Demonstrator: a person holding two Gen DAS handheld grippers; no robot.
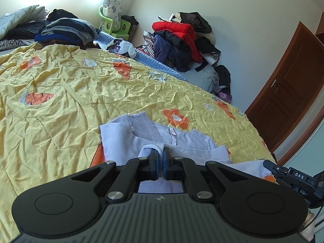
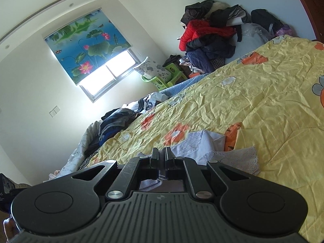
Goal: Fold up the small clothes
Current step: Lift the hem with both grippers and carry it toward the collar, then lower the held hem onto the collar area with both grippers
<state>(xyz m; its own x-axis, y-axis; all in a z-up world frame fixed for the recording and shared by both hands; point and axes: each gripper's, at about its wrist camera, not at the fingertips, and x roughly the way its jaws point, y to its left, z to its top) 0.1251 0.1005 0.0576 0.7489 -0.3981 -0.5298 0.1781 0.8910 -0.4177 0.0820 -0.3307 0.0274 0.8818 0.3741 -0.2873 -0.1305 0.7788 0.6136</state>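
Note:
A small pale lilac garment (image 1: pixel 162 139) with lace shoulder panels lies at the near edge of the yellow flowered bedspread (image 1: pixel 81 93). My left gripper (image 1: pixel 160 149) is shut on a fold of the garment's near hem, with cloth bunched over its left finger. In the right wrist view the same garment (image 2: pixel 204 143) lies crumpled just beyond my right gripper (image 2: pixel 161 149), which is shut on its near edge; lilac cloth shows between and under the fingers. The right gripper (image 1: pixel 291 174) also shows at the right edge of the left wrist view, beside the garment's far side.
Folded dark clothes (image 1: pixel 66 30) are stacked at the far left of the bed. A heap of jackets with a red one (image 1: pixel 182 38) fills the far corner. A green plastic stool (image 1: pixel 115 24) with a pillow stands by the wall. A brown door (image 1: pixel 291 85) is on the right.

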